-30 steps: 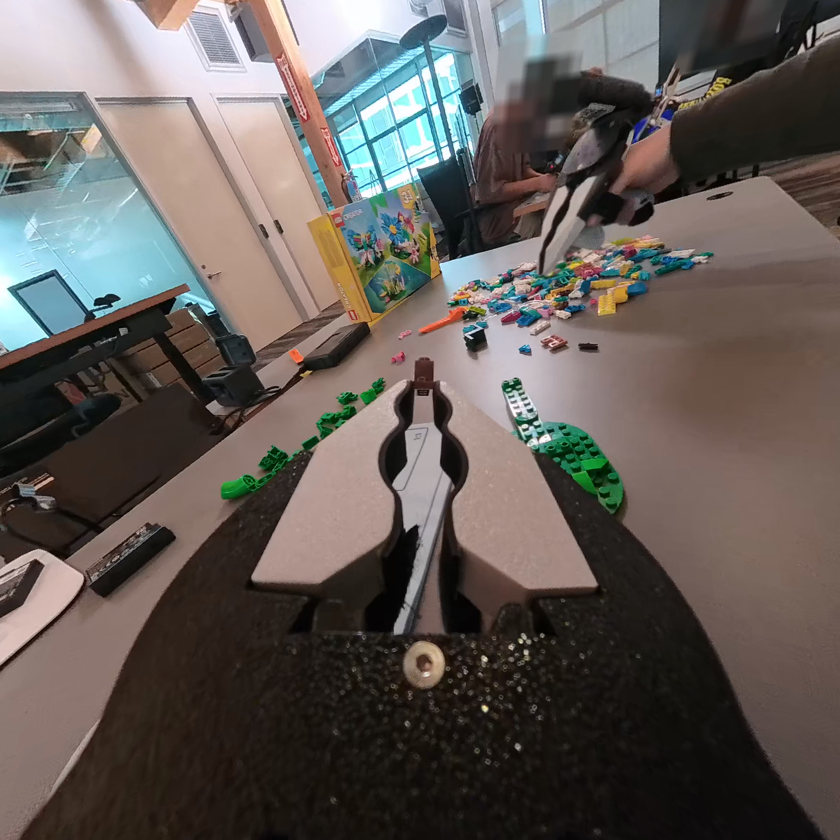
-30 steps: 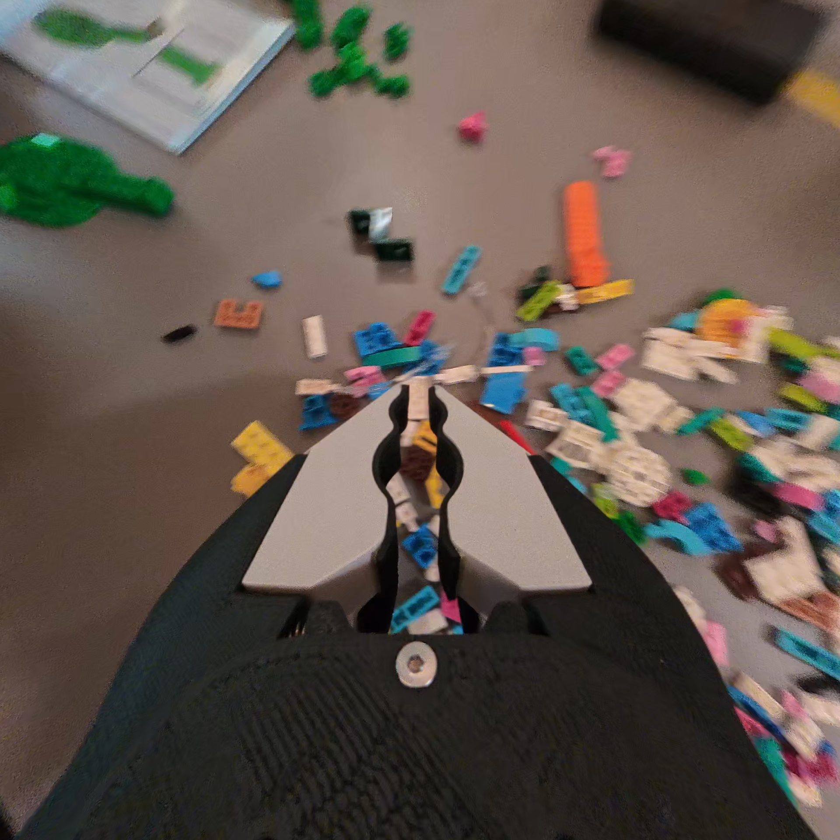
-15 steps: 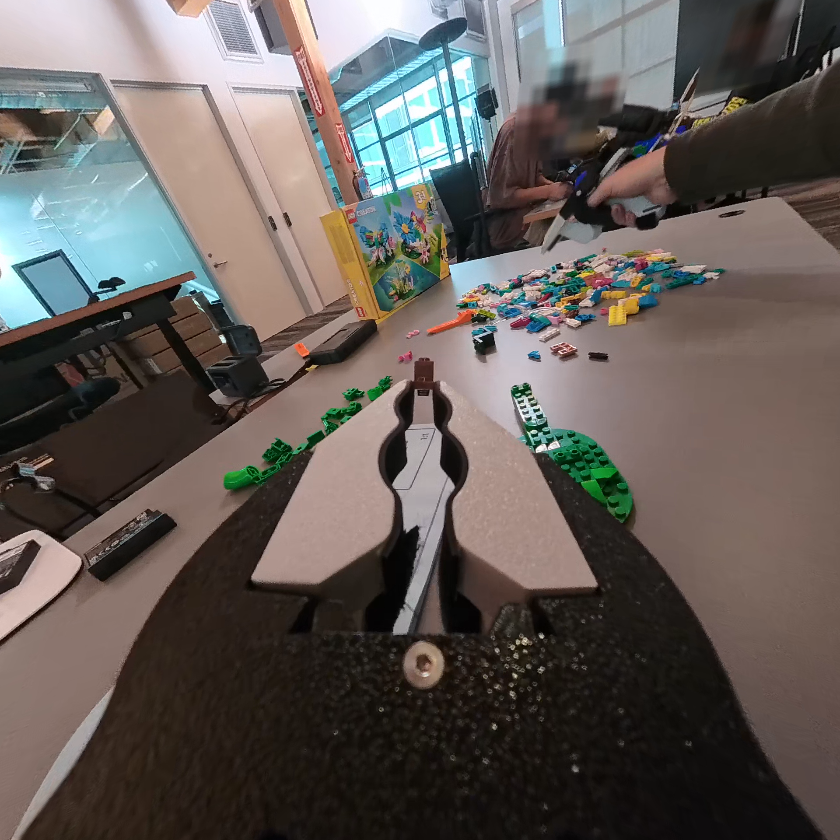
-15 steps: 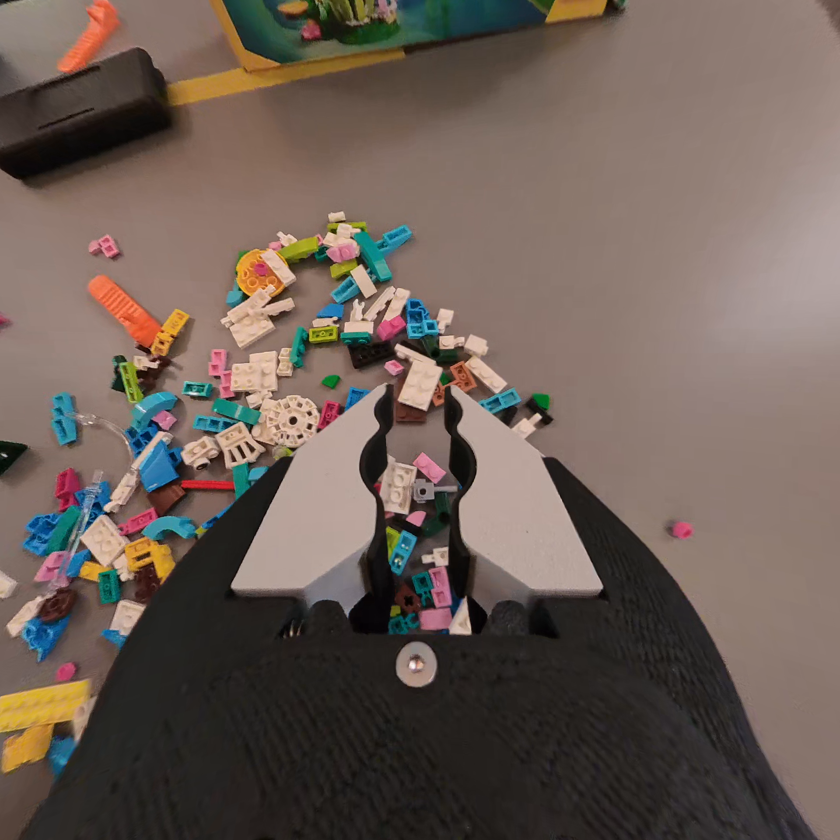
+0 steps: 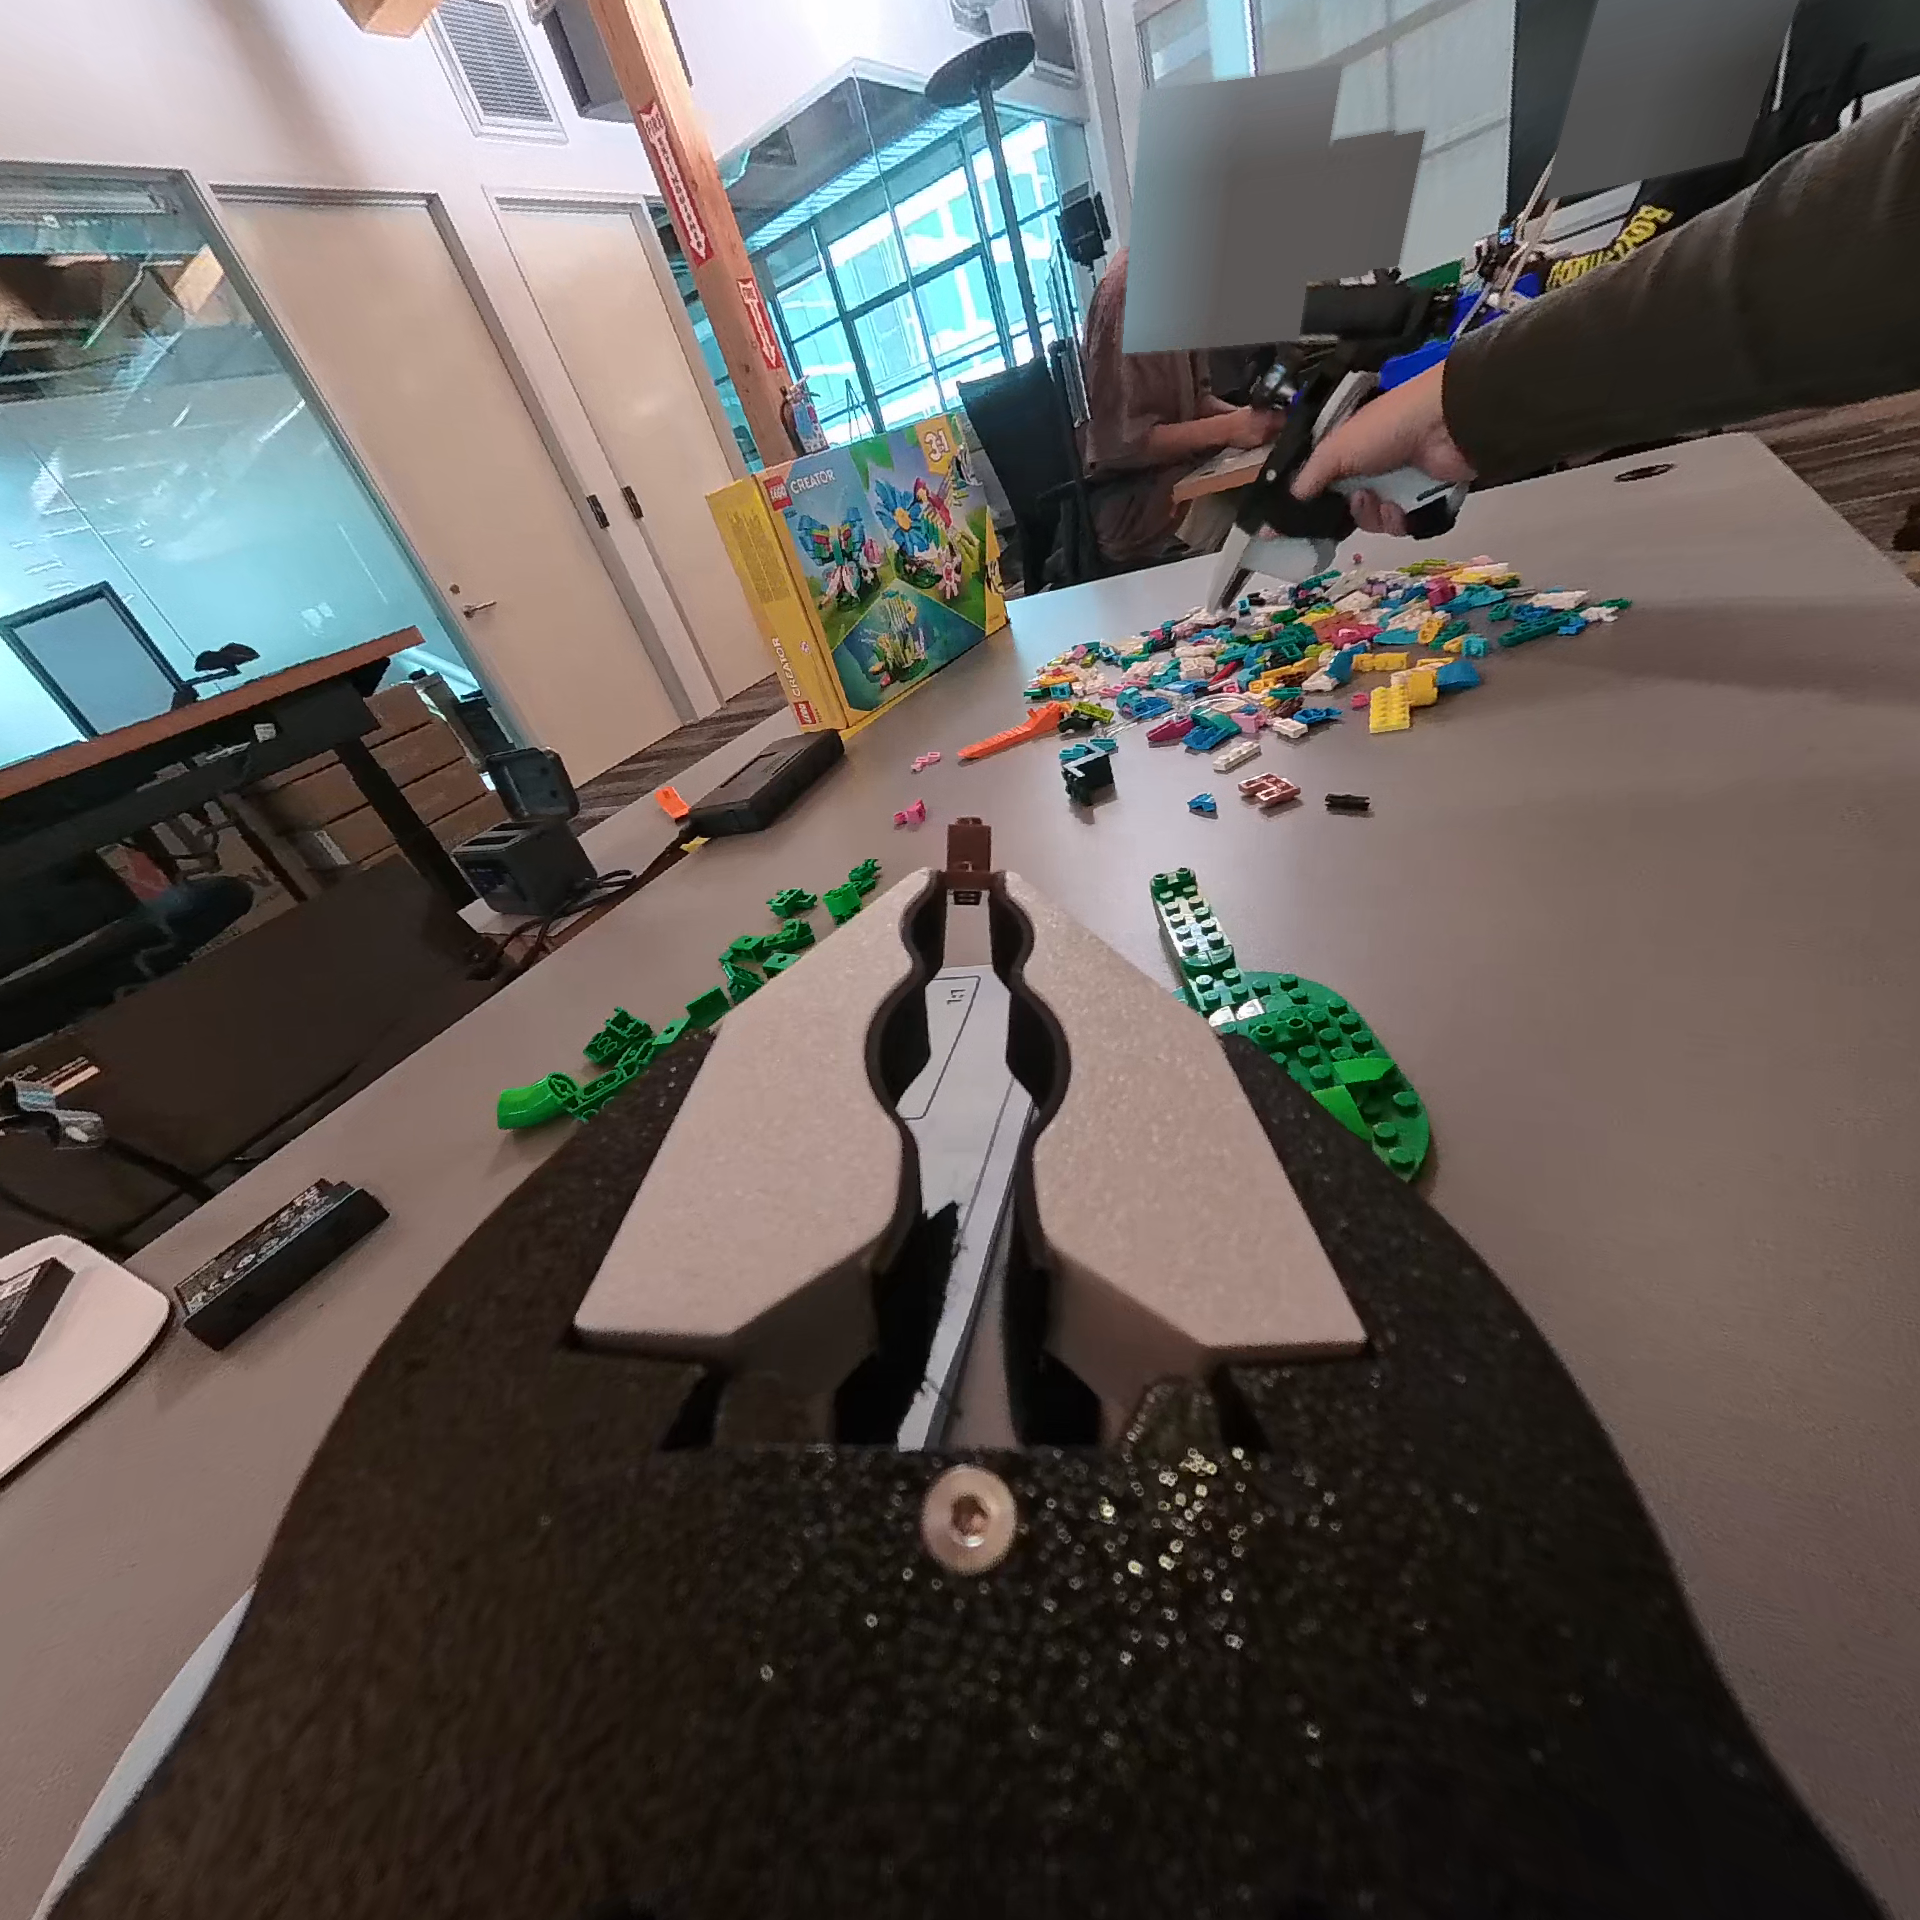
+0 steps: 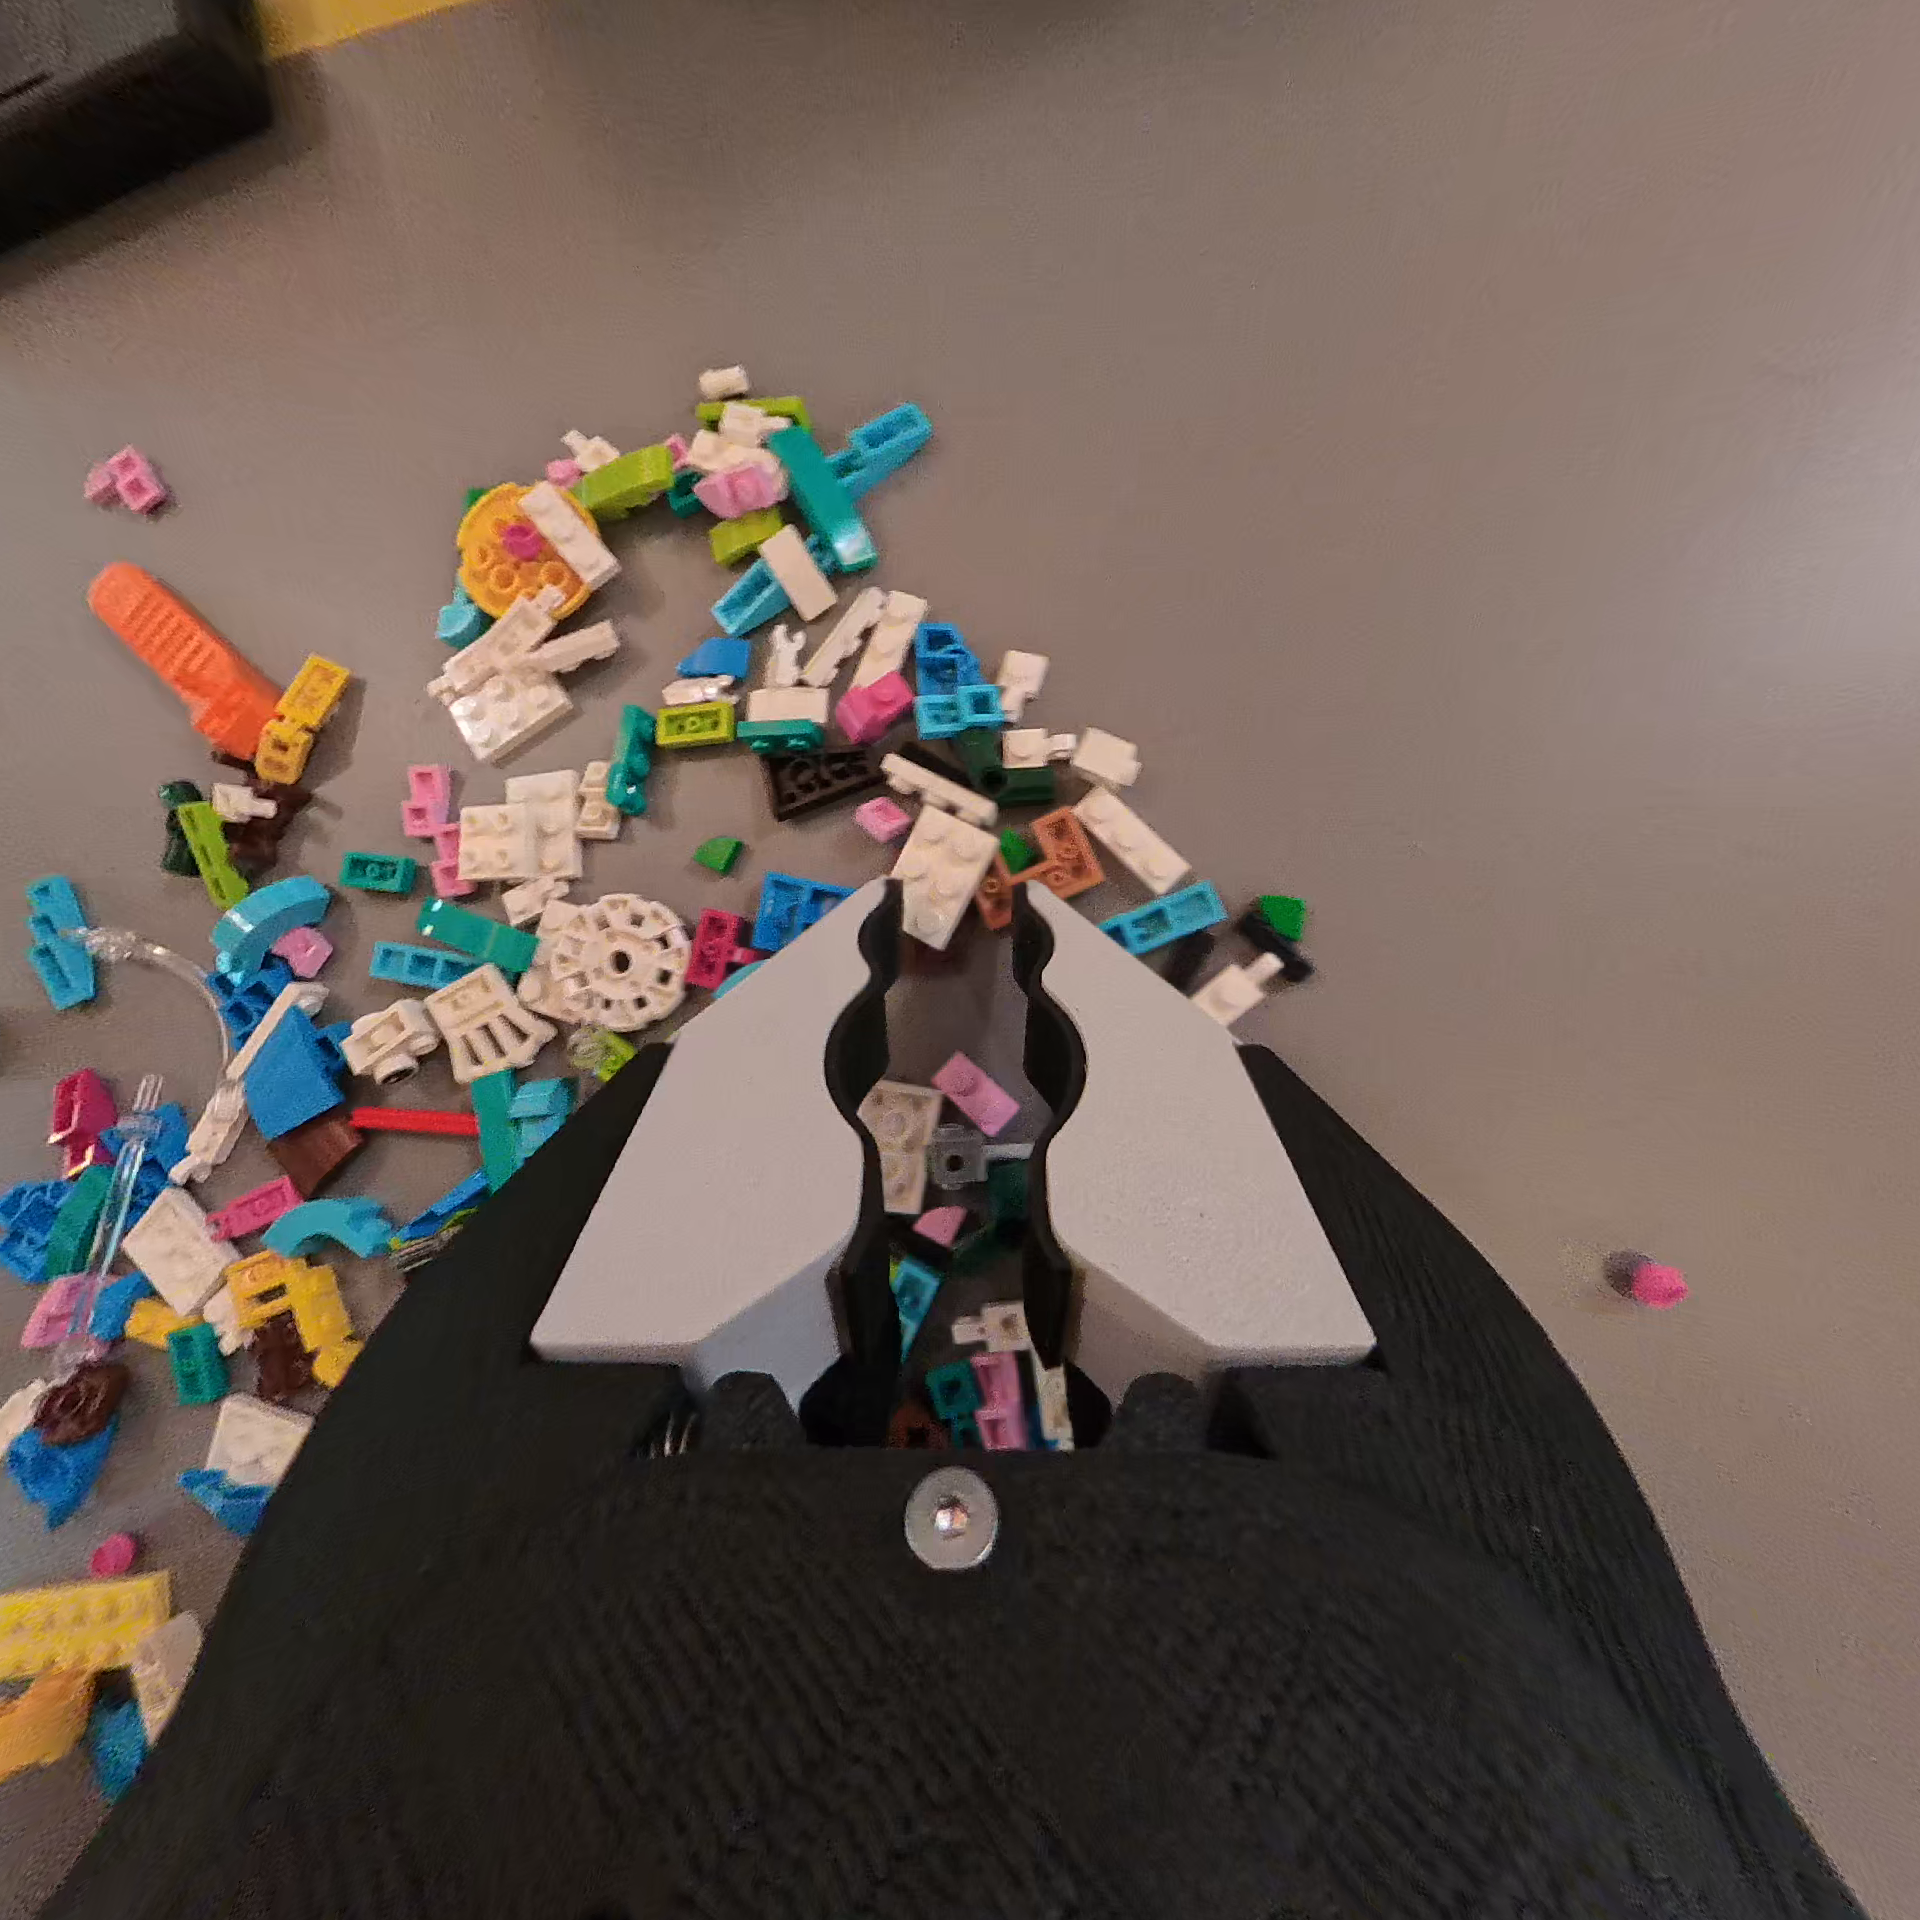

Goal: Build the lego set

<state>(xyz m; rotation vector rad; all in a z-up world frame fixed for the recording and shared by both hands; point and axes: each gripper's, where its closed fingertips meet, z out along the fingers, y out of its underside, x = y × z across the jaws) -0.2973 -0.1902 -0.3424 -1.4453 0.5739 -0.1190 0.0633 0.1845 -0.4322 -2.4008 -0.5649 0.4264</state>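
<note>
My left gripper (image 5: 968, 883) is shut on a small brown brick (image 5: 968, 844) and holds it above the grey table (image 5: 1558, 1039). A green leaf-shaped plate build (image 5: 1304, 1034) lies just right of it. An instruction booklet (image 5: 961, 1049) shows between its fingers. My right gripper (image 6: 951, 896) is open and empty, low over the far edge of the pile of loose coloured pieces (image 6: 623, 831). A white plate (image 6: 943, 868) lies between its tips. The right gripper also shows in the left wrist view (image 5: 1236, 582), held by a hand over the pile (image 5: 1299, 665).
Loose green pieces (image 5: 727, 997) lie left of my left gripper. An orange brick separator (image 6: 177, 655), a black case (image 5: 769, 779) and the set's box (image 5: 873, 582) sit at the back left. A black battery (image 5: 281, 1257) lies near the left edge. A person sits beyond the table. Left tips to right tips: about 55 centimetres.
My right gripper has opened, swung across to the far side of the pile and come lower over it. My left gripper has held still with the brown brick.
</note>
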